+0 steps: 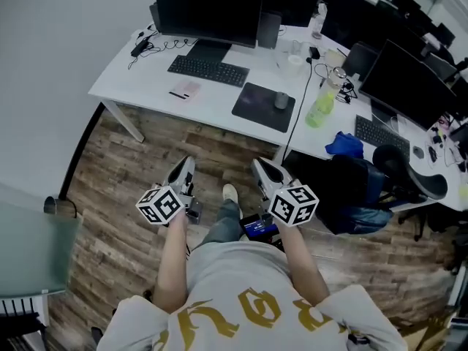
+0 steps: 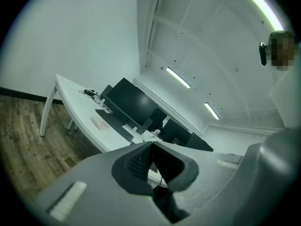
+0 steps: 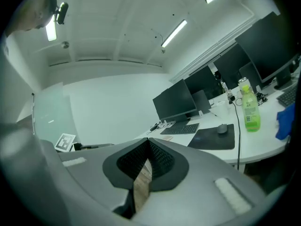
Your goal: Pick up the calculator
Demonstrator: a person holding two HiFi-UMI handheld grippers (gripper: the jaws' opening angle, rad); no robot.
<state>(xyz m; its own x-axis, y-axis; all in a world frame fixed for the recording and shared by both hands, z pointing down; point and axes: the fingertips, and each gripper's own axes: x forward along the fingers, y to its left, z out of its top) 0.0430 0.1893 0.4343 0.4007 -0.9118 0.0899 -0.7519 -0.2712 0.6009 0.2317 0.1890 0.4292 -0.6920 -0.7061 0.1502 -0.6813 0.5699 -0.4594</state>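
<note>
- L gripper (image 1: 187,164): jaws closed tip to tip, nothing between them. Held low in front of the torso, aimed toward the desk (image 1: 219,107).
- R gripper (image 1: 262,167): same state, tips meeting, empty. Only a sliver of floor shows through the gap lower down.
- Judgement: both are carried close to the body because the person stands well back from the desk. Approach not begun, so no reason to open yet.
- Task item: calculator (image 1: 184,89), prob. the small flat pinkish slab on the desk, just in front of the keyboard (image 1: 208,69). Well apart from both grippers. ID uncertain, too small to see keys.
- It lies flat, long axis approx. along the desk's front edge, slightly skewed. Which end carries the display: cannot tell.
- Judgement: its spot near the front edge suits a reach from the person's side; L gripper is nearer.
</note>
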